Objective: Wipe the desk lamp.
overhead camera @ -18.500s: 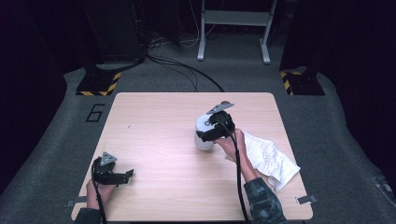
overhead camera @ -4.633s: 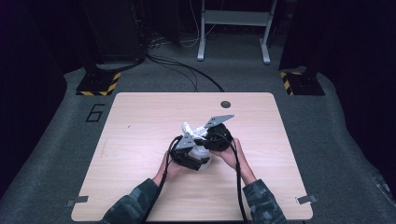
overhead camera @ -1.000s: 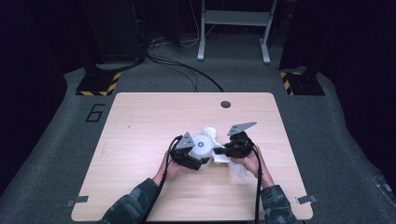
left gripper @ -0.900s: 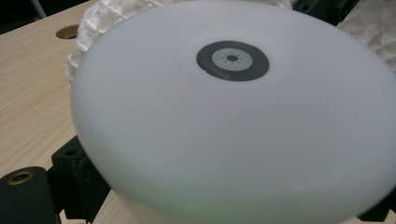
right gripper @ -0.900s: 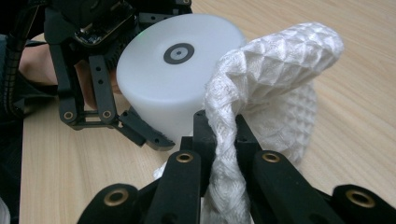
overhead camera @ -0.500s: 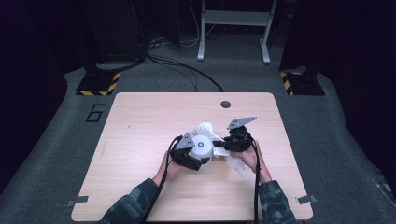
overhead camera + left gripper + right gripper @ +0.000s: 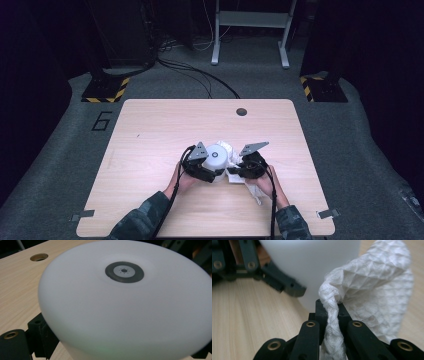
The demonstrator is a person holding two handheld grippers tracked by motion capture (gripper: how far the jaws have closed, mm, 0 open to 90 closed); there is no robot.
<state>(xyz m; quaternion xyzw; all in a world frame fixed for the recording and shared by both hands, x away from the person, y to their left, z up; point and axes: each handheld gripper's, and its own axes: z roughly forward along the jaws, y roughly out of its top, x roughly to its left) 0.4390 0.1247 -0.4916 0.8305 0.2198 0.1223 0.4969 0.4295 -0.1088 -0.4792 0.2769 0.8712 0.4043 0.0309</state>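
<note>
White container (image 7: 217,157) is sitting gripped in your left claw (image 7: 207,172) on the worktop (image 7: 150,130), while your right claw (image 7: 329,312) is pinching the white cloth (image 7: 372,290) against it.

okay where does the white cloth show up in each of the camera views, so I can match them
High view: the white cloth lies crumpled just right of centre, between the white round device and the right gripper.
Left gripper view: I can't make the cloth out there.
Right gripper view: the cloth rises at centre-right, pinched in the closed jaws.
Shared landmark: the white round device.
</note>
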